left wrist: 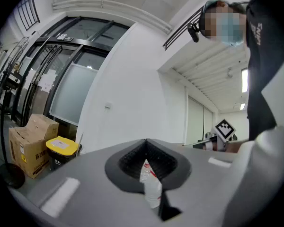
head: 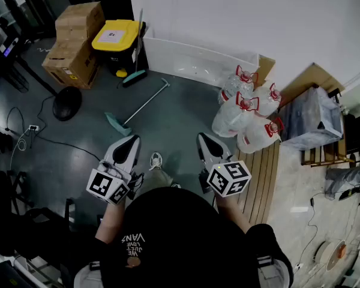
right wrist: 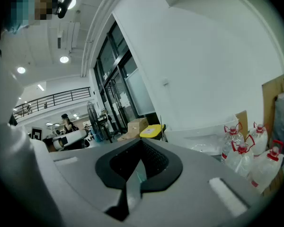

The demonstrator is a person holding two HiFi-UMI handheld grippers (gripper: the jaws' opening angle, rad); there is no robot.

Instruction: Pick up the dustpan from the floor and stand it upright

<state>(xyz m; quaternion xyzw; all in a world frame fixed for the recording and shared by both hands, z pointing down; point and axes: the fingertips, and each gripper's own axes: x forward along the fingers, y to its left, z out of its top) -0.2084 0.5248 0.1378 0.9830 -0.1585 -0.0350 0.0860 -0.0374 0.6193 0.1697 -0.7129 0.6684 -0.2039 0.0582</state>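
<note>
The dustpan [head: 117, 123] lies flat on the grey floor in the head view, its teal pan nearest me and its long metal handle [head: 149, 101] running up and to the right. My left gripper [head: 132, 138] hovers just short of the pan, jaws together with nothing between them. My right gripper [head: 202, 137] is level with it further right, also shut and empty. In the left gripper view the gripper [left wrist: 146, 142] points level across the room. In the right gripper view the gripper [right wrist: 141, 144] tilts slightly down. Neither gripper view shows the dustpan.
A teal-headed broom [head: 135, 76] leans by a yellow-lidded bin [head: 115, 36]. Cardboard boxes [head: 75, 44] stand at the back left, with a black round base [head: 67, 102] and cables nearby. Several large water bottles [head: 249, 116] sit at the right, beside a wooden pallet [head: 261, 176].
</note>
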